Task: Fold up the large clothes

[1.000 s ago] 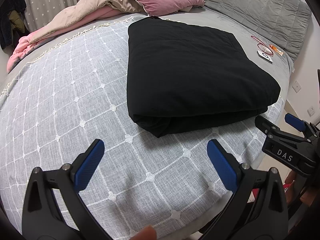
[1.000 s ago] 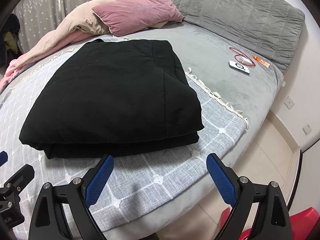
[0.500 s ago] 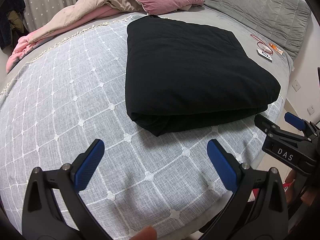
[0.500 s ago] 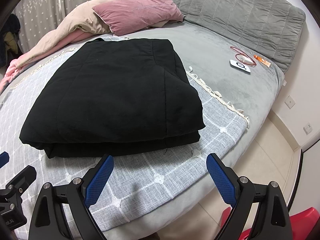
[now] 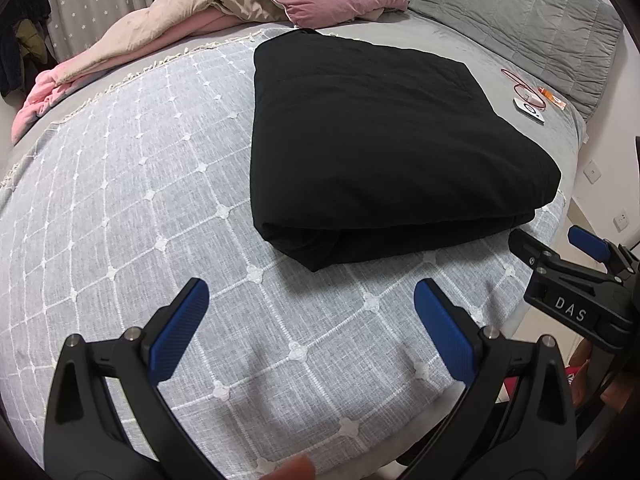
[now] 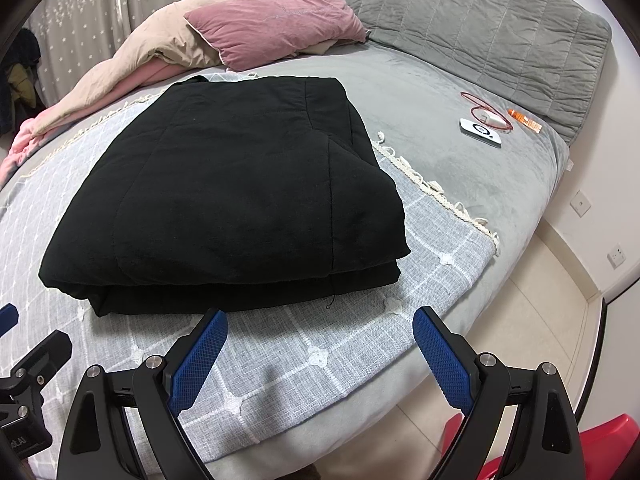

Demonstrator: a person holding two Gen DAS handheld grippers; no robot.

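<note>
A large black garment [image 5: 380,148] lies folded into a thick rectangle on the grey checked bedspread [image 5: 120,200]; it also shows in the right wrist view [image 6: 240,208]. My left gripper [image 5: 312,312] is open and empty, held back from the garment's near corner. My right gripper [image 6: 320,344] is open and empty, just short of the garment's near edge. The right gripper's body [image 5: 572,280] shows at the right of the left wrist view, and the left gripper's body [image 6: 28,376] at the lower left of the right wrist view.
A pink pillow [image 6: 276,28] and a beige and pink duvet [image 5: 132,48] lie at the bed's far side. A white device [image 6: 480,132], red cable [image 6: 484,110] and small orange tube [image 6: 524,120] lie near the grey headboard [image 6: 480,20]. Tiled floor [image 6: 520,340] lies right of the bed edge.
Both grippers have drifted slightly, so the garment sits a little differently in each view. The garment has not moved and both grippers stay open.
</note>
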